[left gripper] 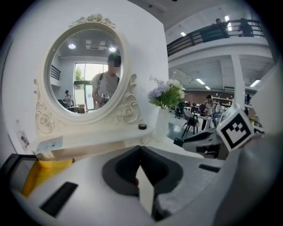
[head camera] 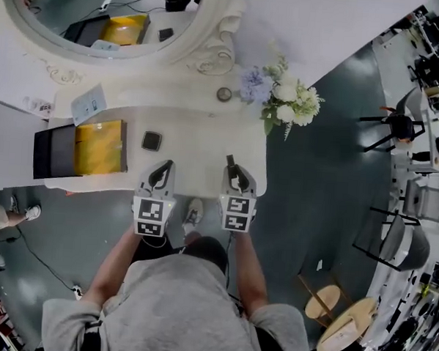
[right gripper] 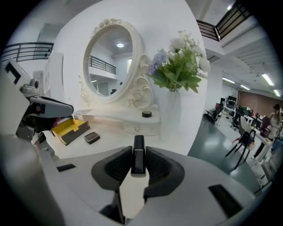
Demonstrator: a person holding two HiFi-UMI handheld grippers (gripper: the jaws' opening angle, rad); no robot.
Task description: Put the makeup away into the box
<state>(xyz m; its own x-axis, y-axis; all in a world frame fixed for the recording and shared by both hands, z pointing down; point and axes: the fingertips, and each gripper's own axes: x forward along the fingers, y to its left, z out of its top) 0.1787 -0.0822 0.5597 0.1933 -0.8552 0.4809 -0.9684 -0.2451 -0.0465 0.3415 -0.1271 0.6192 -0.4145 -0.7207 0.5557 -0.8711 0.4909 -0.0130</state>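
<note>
In the right gripper view my right gripper (right gripper: 138,152) is shut on a black lipstick tube (right gripper: 139,158), which stands upright between the pads above the white vanity top (head camera: 206,152). In the left gripper view the jaws of my left gripper (left gripper: 140,154) meet at the tips, and a small red item (left gripper: 136,182) shows only as a sliver between them. The box (head camera: 96,146), black outside with a yellow lining, lies open at the table's left end, left of both grippers (head camera: 161,174) (head camera: 233,172). A black compact (head camera: 151,140) lies beside it.
An oval white-framed mirror (head camera: 117,19) stands at the back of the table. A small round jar (head camera: 224,94) sits on its shelf, and a vase of flowers (head camera: 282,97) stands at the right end. Chairs and stools stand on the floor to the right.
</note>
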